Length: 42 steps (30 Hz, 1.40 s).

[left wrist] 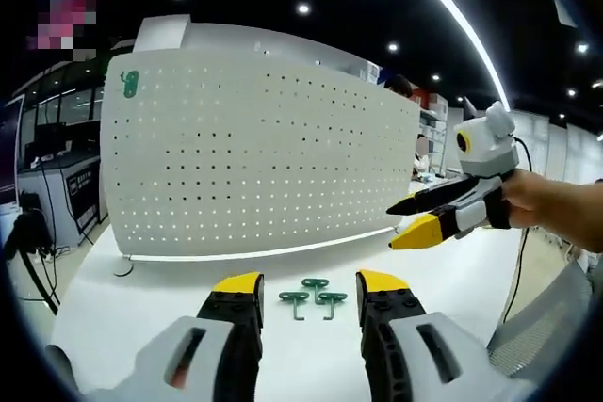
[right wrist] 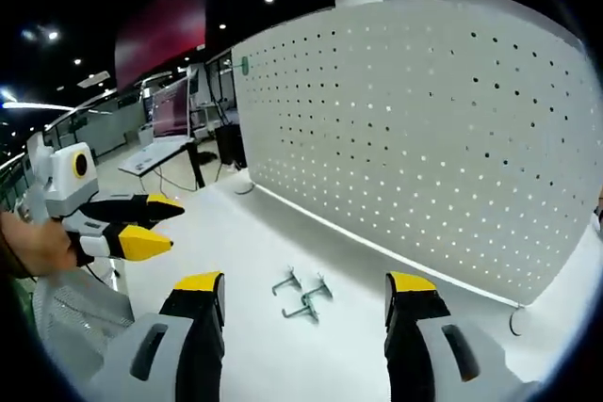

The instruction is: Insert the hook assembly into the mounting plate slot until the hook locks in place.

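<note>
White perforated pegboard [left wrist: 254, 157] stands upright on a smooth white table [left wrist: 141, 298], one green hook [left wrist: 129, 82] hung at its top corner. Three small green hooks [left wrist: 314, 297] lie flat on the table in front of the board. Left gripper [left wrist: 308, 294] jaws apart, holding nothing; right gripper [right wrist: 306, 297] likewise, yellow-tipped black jaws spread, both near the loose hooks.

I find both views evenly bright from round ceiling spotlights [left wrist: 302, 8] and a long strip light [left wrist: 452, 16], with light glowing through the holes of the white pegboard [left wrist: 254, 157]. Fisheye bending curves the board's edges strongly. The white table [right wrist: 283, 345] shows only faint shadows; focus is sharp.
</note>
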Each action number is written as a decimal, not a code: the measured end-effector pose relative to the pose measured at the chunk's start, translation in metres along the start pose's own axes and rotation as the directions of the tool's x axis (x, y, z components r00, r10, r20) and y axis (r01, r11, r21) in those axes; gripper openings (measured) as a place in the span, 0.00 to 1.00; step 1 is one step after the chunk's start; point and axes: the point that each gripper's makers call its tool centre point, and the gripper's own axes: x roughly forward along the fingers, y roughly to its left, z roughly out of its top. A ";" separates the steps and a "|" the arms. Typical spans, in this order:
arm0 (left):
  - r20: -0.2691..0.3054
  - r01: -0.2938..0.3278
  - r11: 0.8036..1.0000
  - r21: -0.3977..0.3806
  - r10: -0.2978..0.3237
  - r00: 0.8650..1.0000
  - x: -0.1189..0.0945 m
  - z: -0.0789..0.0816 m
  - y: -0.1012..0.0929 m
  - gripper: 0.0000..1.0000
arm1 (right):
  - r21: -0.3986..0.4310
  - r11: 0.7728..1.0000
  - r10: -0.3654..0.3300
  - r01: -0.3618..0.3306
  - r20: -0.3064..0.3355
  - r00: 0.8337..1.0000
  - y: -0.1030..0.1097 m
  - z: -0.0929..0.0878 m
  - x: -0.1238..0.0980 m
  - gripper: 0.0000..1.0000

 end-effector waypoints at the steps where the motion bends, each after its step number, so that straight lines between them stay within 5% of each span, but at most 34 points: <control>1: -0.006 0.000 1.000 0.000 0.000 1.000 0.001 -0.001 0.000 0.40 | 0.000 1.000 0.001 -0.001 -0.004 1.000 -0.001 -0.001 0.002 0.70; 20: -0.095 0.012 1.000 0.004 -0.012 0.995 0.006 -0.025 -0.001 0.40 | 0.026 1.000 0.005 -0.002 -0.096 0.995 -0.024 -0.039 0.034 0.61; 42: -0.110 0.001 1.000 -0.009 -0.002 0.994 0.008 -0.031 0.002 0.39 | 0.030 0.999 0.039 -0.035 -0.154 0.987 -0.031 -0.063 0.068 0.42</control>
